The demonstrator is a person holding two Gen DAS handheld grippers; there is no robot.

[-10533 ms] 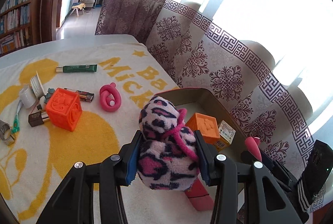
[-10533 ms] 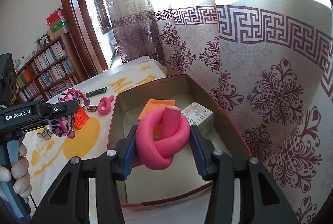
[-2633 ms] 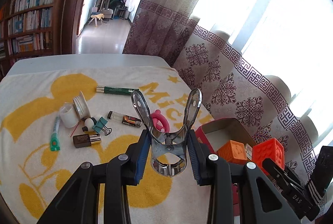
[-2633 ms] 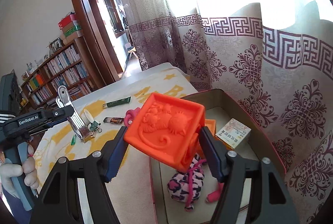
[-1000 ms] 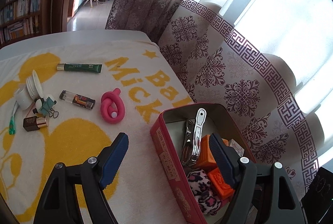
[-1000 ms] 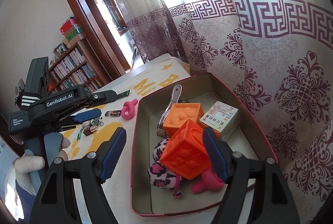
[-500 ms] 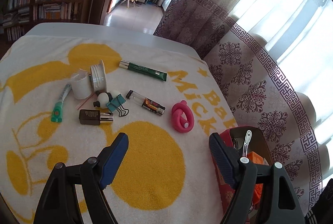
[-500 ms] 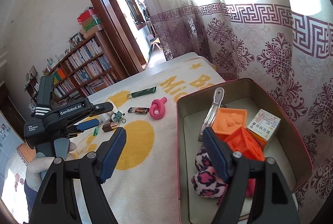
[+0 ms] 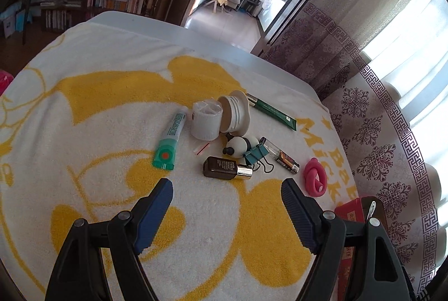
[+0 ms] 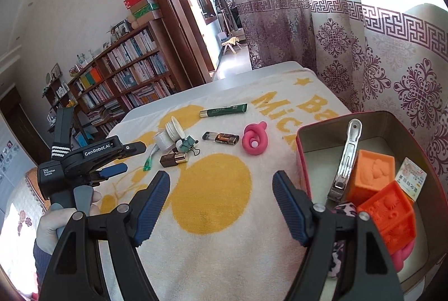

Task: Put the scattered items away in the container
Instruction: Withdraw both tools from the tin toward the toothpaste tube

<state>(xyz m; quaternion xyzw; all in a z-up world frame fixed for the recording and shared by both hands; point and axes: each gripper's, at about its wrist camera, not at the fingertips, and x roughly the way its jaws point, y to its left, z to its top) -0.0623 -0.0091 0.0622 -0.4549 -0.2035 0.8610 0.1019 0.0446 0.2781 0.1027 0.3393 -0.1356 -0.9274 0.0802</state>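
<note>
Both grippers are open and empty. My left gripper [image 9: 226, 187] hovers just short of a small brown bottle with a gold cap [image 9: 226, 168] and a teal binder clip [image 9: 256, 154]. Around them lie a green-capped tube [image 9: 169, 142], a white jar [image 9: 205, 120] with its lid [image 9: 235, 113], a dark green tube [image 9: 271, 112], a lighter [image 9: 281, 156] and a pink knotted toy [image 9: 315, 180]. My right gripper [image 10: 221, 180] hangs over the towel, left of the red tin [image 10: 303, 161]. The tin holds a metal clip [image 10: 345, 158], two orange cubes [image 10: 372, 170] and a small carton [image 10: 411, 182].
A white and yellow towel [image 10: 212, 189] covers the table. Patterned curtains [image 10: 378, 63] hang close behind the tin. Bookshelves [image 10: 126, 71] and a doorway stand beyond the table's far edge. A person's hand [image 10: 56, 219] holds the left gripper's handle at the left.
The left gripper has swung left from over the tin to the cluster of small items and sunk lower. The right gripper has drawn back left from over the tin to above the towel.
</note>
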